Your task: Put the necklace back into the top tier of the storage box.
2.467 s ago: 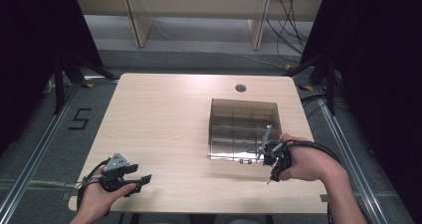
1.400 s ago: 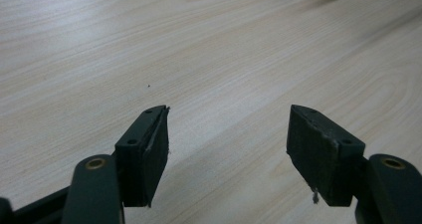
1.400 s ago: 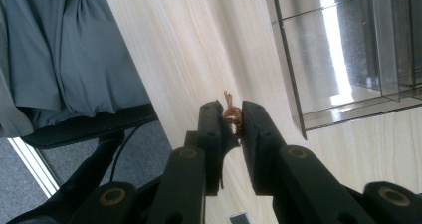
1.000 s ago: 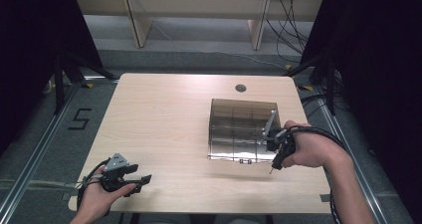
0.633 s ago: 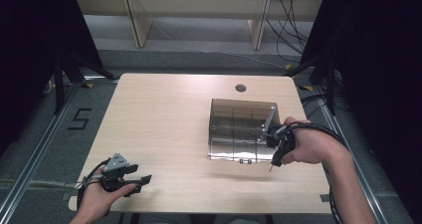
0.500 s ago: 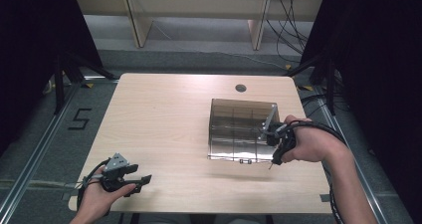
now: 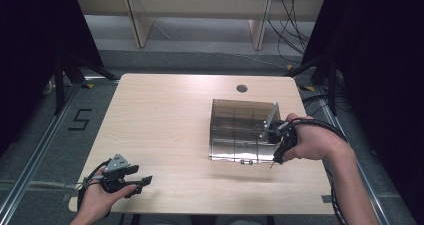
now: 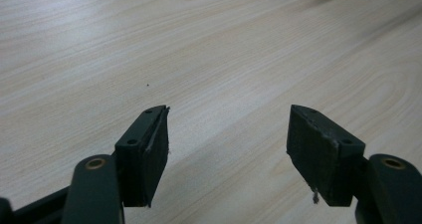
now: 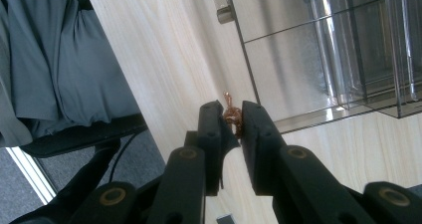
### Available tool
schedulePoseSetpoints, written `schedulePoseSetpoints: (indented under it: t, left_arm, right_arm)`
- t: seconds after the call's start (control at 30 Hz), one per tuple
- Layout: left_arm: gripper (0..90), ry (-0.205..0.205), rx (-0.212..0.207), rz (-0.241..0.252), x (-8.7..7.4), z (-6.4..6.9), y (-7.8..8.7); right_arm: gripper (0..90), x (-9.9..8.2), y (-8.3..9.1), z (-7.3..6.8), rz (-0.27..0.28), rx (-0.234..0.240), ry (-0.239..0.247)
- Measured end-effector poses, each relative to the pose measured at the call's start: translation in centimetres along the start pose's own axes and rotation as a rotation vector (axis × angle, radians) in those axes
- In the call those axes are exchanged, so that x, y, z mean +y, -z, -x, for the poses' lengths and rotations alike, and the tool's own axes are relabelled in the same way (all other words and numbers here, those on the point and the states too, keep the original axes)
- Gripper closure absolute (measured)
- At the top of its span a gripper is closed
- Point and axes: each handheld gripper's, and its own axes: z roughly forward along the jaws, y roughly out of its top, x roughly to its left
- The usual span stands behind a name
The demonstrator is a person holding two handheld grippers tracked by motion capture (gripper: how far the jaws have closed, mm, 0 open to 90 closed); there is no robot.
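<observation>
coppery scrap (image 9: 232,115), maybe wire, pinched in right gripper (image 9: 232,120) jaws beside the clear box (image 7: 240,130); left gripper (image 8: 226,149) gapes idle.

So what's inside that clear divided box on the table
The clear divided box shows only its own partition walls; its compartments look empty, though glare hides some corners. The right gripper, beside the box, pinches a small coppery piece.

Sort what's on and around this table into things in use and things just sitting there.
In use:
- right tool, shut on a small coppery piece
- clear divided box, right beside that tool

Sitting by:
- left tool, open, holding nothing, over bare table
- round hole in the table's far edge
- cables on the floor
</observation>
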Motion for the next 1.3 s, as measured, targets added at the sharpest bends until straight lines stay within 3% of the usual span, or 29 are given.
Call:
schedulePoseSetpoints:
  t: [0.2, 0.23, 0.33, 0.8, 0.9, 1.3]
  left_arm:
    - [32.7, 0.001, -0.002, 0.002, 0.0, 0.0, 0.0]
    - [32.7, 0.002, 0.0, 0.001, 0.0, 0.0, 0.0]
    - [32.7, 0.022, -0.002, 0.02, -0.1, 0.1, -0.1]
    - [32.7, 0.01, 0.001, 0.008, -0.1, 0.0, 0.0]
    - [32.7, 0.001, 0.001, 0.001, -0.1, 0.0, 0.1]
    - [32.7, 0.009, 0.006, 0.012, -0.2, 0.0, 0.1]
  right_arm:
    - [79.6, 0.1, 0.2, 0.1, -0.002, 0.0, -0.02]
    - [79.7, 0.1, 0.2, 0.3, -0.001, 0.0, 0.0]
    - [79.6, 0.2, 0.4, 0.5, -0.003, -0.001, -0.002]
    - [79.7, 0.4, 1.8, 0.7, 0.008, -0.021, -0.02]
    - [79.6, 0.5, 1.8, 1.0, 0.015, -0.02, 0.004]
    - [79.6, 0.9, 1.8, 1.5, 0.009, -0.016, -0.002]
